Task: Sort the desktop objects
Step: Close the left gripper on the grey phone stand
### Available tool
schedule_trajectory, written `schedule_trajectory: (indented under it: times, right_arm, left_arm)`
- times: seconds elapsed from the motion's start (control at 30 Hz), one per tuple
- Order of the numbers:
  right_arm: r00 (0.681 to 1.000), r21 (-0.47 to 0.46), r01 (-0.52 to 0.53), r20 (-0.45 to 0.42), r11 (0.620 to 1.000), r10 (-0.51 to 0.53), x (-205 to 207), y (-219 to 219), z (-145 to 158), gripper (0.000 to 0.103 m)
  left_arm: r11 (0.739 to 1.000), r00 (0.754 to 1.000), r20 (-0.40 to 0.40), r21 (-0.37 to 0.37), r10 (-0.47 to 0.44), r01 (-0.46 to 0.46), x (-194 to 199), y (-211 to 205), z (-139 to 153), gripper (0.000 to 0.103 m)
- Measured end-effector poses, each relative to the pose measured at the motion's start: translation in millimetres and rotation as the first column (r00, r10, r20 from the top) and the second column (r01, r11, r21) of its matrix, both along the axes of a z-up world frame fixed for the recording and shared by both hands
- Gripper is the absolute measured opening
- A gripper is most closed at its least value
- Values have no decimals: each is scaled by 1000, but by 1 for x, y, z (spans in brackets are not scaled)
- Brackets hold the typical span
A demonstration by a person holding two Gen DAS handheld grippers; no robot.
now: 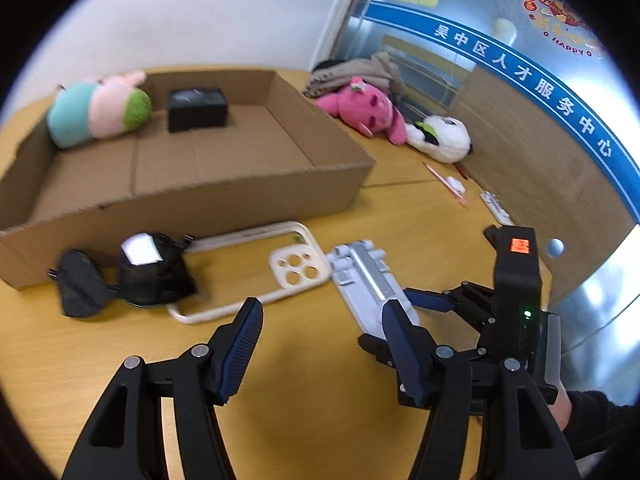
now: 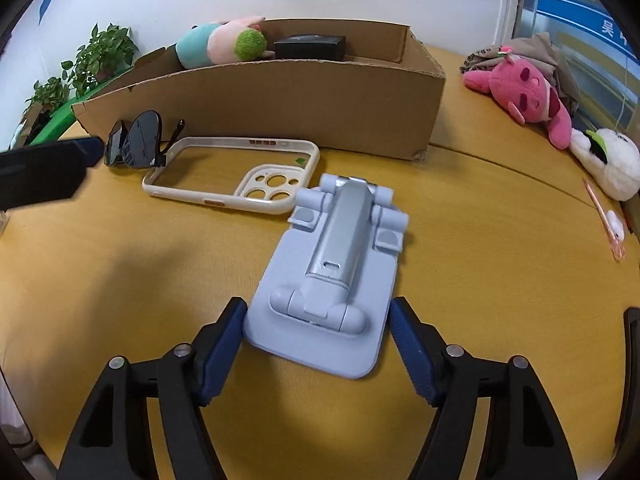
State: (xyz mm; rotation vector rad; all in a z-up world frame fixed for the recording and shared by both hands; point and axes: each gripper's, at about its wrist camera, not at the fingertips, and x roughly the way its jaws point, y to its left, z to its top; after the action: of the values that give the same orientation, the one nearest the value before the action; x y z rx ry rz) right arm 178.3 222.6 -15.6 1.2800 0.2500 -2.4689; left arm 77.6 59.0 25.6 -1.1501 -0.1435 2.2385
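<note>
A pale blue folding phone stand [image 2: 340,264] lies flat on the wooden table [image 2: 500,280]. My right gripper [image 2: 318,338] is open, its two fingers either side of the stand's near end, the left pad about touching its edge. In the left wrist view the stand [image 1: 362,284] lies ahead right, with the right gripper [image 1: 448,308] at its near end. My left gripper [image 1: 320,324] is open and empty above bare table. A cream phone case [image 2: 224,176] and black sunglasses [image 2: 138,140] lie in front of a cardboard box [image 2: 280,96].
The box holds a pastel plush [image 2: 224,42] and a black case [image 2: 310,46]. A pink plush [image 2: 524,92], a white plush [image 2: 608,162] and a pink pen [image 2: 604,216] lie at the right. Potted plants [image 2: 92,64] stand at the far left.
</note>
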Motion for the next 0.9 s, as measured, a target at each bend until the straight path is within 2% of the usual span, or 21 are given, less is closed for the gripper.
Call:
schedule_trajectory:
  times: [0.17, 0.23, 0.3, 0.37, 0.47, 0.5, 0.53, 0.7, 0.9]
  right_arm:
    - [999, -54, 7, 35, 999, -5, 11, 11, 2, 74]
    - [999, -67, 6, 48, 998, -3, 14, 13, 2, 74]
    - [998, -90, -1, 61, 996, 6, 16, 15, 3, 74]
    - [997, -113, -11, 72, 994, 20, 20, 16, 3, 74]
    - [997, -134, -24, 73, 991, 34, 24, 19, 3, 74]
    - [997, -146, -25, 73, 989, 36, 25, 20, 3, 74]
    - [997, -152, -26, 73, 988, 38, 26, 21, 3, 74]
    - [997, -145, -37, 60, 989, 46, 28, 17, 2, 74]
    - [996, -202, -37, 70, 979, 52, 27, 17, 2, 74]
  left_arm:
    - [998, 990, 135, 58, -45, 37, -19, 21, -33, 57]
    - [997, 982, 181, 67, -60, 49, -27, 30, -46, 41]
    - [995, 968, 240, 82, -71, 52, -35, 37, -60, 36]
    - [991, 962, 258, 120, -85, 55, -37, 43, -65, 33]
    - [991, 960, 269, 125, -80, 47, -39, 49, -66, 29]
    - [988, 955, 283, 146, -84, 44, -39, 48, -67, 23]
    - [983, 948, 304, 180, -90, 35, -40, 47, -70, 21]
    - [987, 957, 279, 159, -78, 34, -33, 48, -66, 21]
    - [989, 968, 242, 144, -68, 34, -26, 40, -51, 17]
